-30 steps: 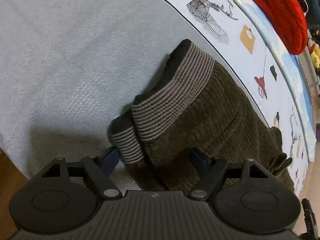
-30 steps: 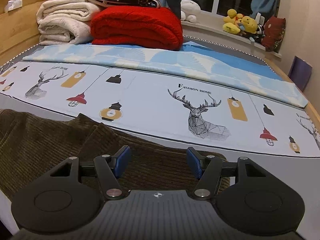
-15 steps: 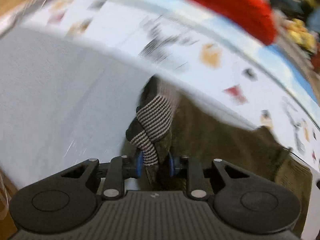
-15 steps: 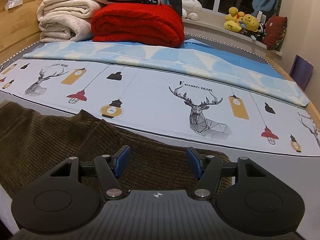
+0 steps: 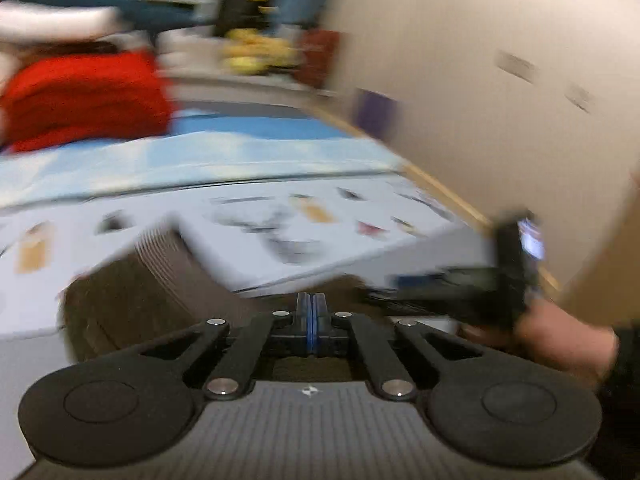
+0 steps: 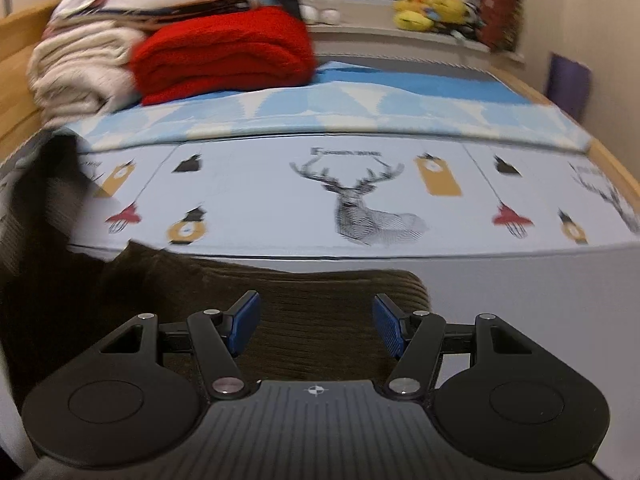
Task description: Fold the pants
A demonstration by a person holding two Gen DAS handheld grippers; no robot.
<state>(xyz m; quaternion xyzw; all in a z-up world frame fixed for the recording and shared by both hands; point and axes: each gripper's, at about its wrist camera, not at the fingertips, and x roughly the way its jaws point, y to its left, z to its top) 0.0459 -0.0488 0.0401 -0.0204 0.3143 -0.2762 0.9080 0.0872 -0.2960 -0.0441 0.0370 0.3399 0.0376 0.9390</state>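
The dark brown corduroy pants (image 6: 180, 280) lie on the bed's printed sheet (image 6: 440, 232). My left gripper (image 5: 311, 312) is shut, its blue pads pressed together on a thin fold of the pants (image 5: 132, 304), and the striped waistband (image 5: 160, 248) stands lifted off the bed behind it. The right wrist view shows that raised cloth (image 6: 44, 208) as a dark blur at the left edge. Over the end of the pants nearest it my right gripper (image 6: 316, 320) hovers open, with corduroy below its pads. The hand (image 5: 560, 340) on the right gripper shows in the left view.
A folded red blanket (image 6: 224, 52) and cream blankets (image 6: 76, 68) are stacked at the head of the bed. Plush toys (image 6: 428, 4) sit on the sill. The wooden bed frame (image 6: 612, 168) and a purple bag (image 6: 568, 80) are at the right.
My left gripper closed on the striped waistband, then rolled and swung up and across with the cloth. The right gripper shifted slightly and stayed open.
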